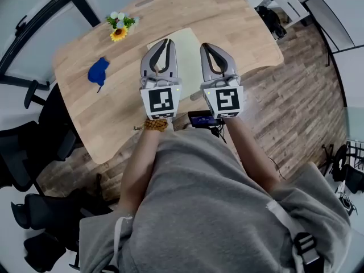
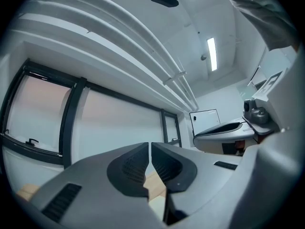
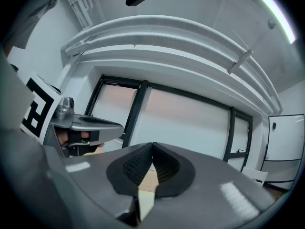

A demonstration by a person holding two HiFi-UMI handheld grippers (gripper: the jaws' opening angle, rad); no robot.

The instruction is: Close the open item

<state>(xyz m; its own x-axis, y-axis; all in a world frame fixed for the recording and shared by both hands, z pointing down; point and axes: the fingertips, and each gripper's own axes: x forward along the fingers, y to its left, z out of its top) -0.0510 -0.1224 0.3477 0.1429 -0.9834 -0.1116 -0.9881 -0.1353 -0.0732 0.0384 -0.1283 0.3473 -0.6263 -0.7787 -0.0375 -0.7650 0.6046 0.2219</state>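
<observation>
A pale cream, flat, book-like item (image 1: pixel 183 45) lies on the wooden table (image 1: pixel 244 30), partly under both grippers; I cannot tell whether it lies open. My left gripper (image 1: pixel 166 41) hangs over its left part with jaws shut and nothing between them. My right gripper (image 1: pixel 205 46) is over its right edge, also shut and empty. In the left gripper view the pads of the left gripper (image 2: pixel 151 145) meet against windows and ceiling. The right gripper view shows the right gripper (image 3: pixel 152 145) closed too, with a strip of cream surface below.
A blue cloth-like object (image 1: pixel 98 71) and a small bunch of flowers (image 1: pixel 119 26) sit at the table's left. Black chairs (image 1: pixel 31 152) stand left of the table. A dark device (image 1: pixel 203 118) is at the near edge, by the person's body.
</observation>
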